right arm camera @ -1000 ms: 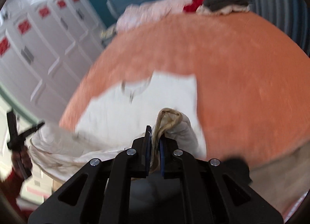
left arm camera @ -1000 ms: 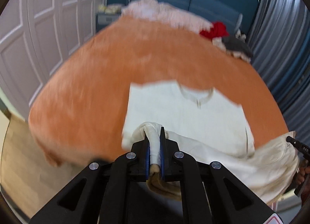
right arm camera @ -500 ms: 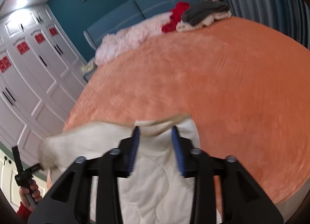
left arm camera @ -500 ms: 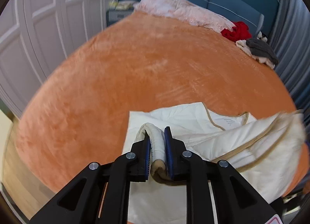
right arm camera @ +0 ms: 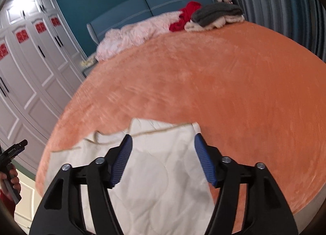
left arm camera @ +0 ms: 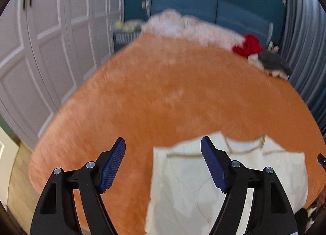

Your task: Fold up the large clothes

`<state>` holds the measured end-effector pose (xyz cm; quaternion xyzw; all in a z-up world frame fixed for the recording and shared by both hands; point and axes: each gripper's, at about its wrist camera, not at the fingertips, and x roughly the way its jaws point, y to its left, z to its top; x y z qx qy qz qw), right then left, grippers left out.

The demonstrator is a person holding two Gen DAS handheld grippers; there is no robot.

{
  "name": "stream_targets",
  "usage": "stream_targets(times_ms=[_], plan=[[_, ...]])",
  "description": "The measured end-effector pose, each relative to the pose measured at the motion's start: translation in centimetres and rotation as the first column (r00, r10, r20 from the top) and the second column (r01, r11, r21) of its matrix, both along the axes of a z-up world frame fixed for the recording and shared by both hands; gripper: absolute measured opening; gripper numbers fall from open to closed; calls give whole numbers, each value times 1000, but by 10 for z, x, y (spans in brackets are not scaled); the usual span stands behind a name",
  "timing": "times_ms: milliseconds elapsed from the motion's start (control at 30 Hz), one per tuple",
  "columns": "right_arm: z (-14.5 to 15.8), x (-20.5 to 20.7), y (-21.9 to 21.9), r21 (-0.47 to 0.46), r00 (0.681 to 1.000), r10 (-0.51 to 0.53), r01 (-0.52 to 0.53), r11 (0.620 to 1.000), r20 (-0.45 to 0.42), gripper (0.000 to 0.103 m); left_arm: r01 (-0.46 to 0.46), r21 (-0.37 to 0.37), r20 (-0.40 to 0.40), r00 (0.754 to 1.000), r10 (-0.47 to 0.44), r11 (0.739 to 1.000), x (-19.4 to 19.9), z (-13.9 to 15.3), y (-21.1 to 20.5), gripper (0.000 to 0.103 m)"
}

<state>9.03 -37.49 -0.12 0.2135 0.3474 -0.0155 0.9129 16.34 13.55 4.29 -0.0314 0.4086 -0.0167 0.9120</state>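
A cream quilted garment (left arm camera: 187, 184) with tan trim lies folded flat at the near edge of the orange bed cover (left arm camera: 173, 96). My left gripper (left arm camera: 163, 143) hovers over the garment's left edge, its jaws opening wide with nothing pinched between them. In the right wrist view the same garment (right arm camera: 154, 174) lies under my right gripper (right arm camera: 162, 139), whose jaws are opening too; the cloth lies below the blue pads (right arm camera: 203, 161), not clamped by them. A hand with the left gripper's handle (right arm camera: 11, 163) shows at the far left of that view.
A pink blanket (right arm camera: 134, 31), a red garment (right arm camera: 185, 17) and a grey and white pile (right arm camera: 216, 16) lie at the bed's far end by the blue headboard (right arm camera: 146, 7). White wardrobe doors (left arm camera: 46, 41) stand on the left, grey curtains (left arm camera: 305, 41) on the right.
Both grippers carried the garment's lower hem forward over its upper part, then opened and let it go. The cloth now lies doubled over on the bed.
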Motion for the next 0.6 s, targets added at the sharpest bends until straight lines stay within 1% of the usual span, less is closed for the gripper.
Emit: stream_targets(times_ms=[33,133,233,267,300,333,367,400,433,467,500,533,600], plan=[[-5,2,0,-13,1000,2,-2,1000,-13,64,11,-33,-43,999,-12,999,5,-15,-1,74],[-24,13,-3,-45,998,9,-12,999,-64,65,7,-88,-148,989,-20,996,20,-54,-3,73],[-40,27,-12,-22,995,2,-5,1000,-99,65,-13,-119,-203,979,-11,993,30,-80,-5,73],[-43,29,-14,-12,995,3,-4,1000,-102,65,-17,-123,-213,977,-9,992,32,-85,-6,73],[-47,34,-15,5,994,5,-4,1000,-109,65,-16,-133,-221,975,-13,991,35,-87,-6,70],[-52,39,-17,30,993,14,-10,999,-115,63,-16,-135,-227,974,-15,991,39,-89,-8,61],[-55,44,-17,47,993,24,-18,999,-120,59,-19,-133,-229,973,-12,991,41,-90,-9,54],[-58,48,-17,67,991,40,-31,997,-127,45,-20,-134,-232,973,-12,991,43,-91,-9,41],[-61,53,-17,80,989,51,-40,996,-136,28,-29,-127,-234,972,-2,991,47,-91,-9,30],[-61,56,-16,81,989,57,-46,996,-139,18,-34,-128,-236,972,3,991,51,-93,-8,24],[-60,59,-14,81,988,63,-52,995,-138,10,-39,-133,-235,972,6,990,54,-92,-6,12],[-56,60,-13,71,991,62,-54,996,-121,8,-44,-137,-222,975,13,990,55,-88,-5,8],[-45,62,-12,52,995,57,-53,997,-87,7,-40,-125,-177,984,17,991,58,-77,-5,6]])
